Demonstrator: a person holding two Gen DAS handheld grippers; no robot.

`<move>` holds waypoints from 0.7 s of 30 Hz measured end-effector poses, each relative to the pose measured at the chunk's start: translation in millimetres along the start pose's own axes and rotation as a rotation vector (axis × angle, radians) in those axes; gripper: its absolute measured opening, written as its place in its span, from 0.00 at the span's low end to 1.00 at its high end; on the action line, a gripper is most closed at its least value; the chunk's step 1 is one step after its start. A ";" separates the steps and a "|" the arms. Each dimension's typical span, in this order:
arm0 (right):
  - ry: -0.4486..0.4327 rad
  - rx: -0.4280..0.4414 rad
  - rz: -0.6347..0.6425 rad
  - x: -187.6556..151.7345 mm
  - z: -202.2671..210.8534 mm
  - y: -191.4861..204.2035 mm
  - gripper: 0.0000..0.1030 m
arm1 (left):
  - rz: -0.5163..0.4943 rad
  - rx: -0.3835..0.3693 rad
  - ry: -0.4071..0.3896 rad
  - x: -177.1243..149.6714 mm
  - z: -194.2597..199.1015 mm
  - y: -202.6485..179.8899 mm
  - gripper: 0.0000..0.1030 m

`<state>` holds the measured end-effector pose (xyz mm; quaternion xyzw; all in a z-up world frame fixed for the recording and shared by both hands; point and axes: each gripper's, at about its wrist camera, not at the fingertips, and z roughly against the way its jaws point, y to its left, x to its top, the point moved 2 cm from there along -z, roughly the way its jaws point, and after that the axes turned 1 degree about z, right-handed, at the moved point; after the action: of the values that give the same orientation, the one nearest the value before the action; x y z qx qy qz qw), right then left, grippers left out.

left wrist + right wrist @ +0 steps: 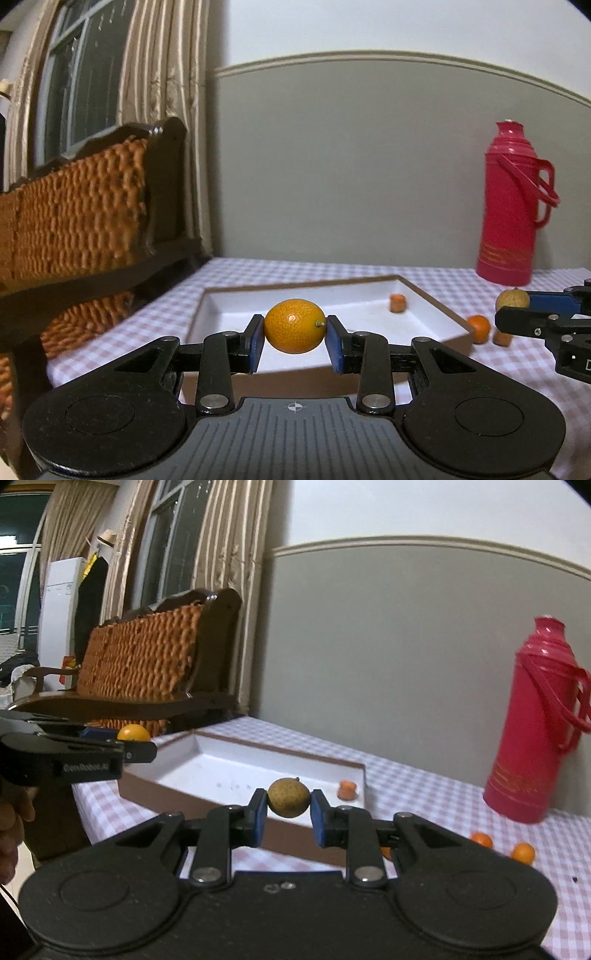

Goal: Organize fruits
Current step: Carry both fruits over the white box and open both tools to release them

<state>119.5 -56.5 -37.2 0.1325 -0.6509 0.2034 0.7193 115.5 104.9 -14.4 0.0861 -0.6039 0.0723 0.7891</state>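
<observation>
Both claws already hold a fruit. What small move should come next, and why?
Probably carry both fruits forward over the white tray and lower them. The left claw is shut on the orange kumquat, the right claw on the brown fruit, and both hang near the tray's front rim, which holds only one small orange piece.

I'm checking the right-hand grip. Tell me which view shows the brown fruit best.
The right wrist view: the brown fruit sits centred and whole between the right gripper pads, over the white tray. The left wrist view shows it only at the far right edge, small and partly hidden by that gripper.
</observation>
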 end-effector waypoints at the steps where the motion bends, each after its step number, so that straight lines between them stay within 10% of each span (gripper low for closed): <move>1: -0.004 0.003 0.003 3.1 -2.2 2.7 0.16 | -0.001 0.006 -0.007 1.8 -0.7 2.6 0.35; 21: 0.008 -0.038 -0.030 29.6 -73.8 -15.2 0.16 | 0.057 0.059 0.013 21.2 -64.9 47.7 0.35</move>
<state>193.8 -32.8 -15.4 0.1276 -0.6496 0.1806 0.7274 171.6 166.2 -8.2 0.0914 -0.5985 0.1132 0.7878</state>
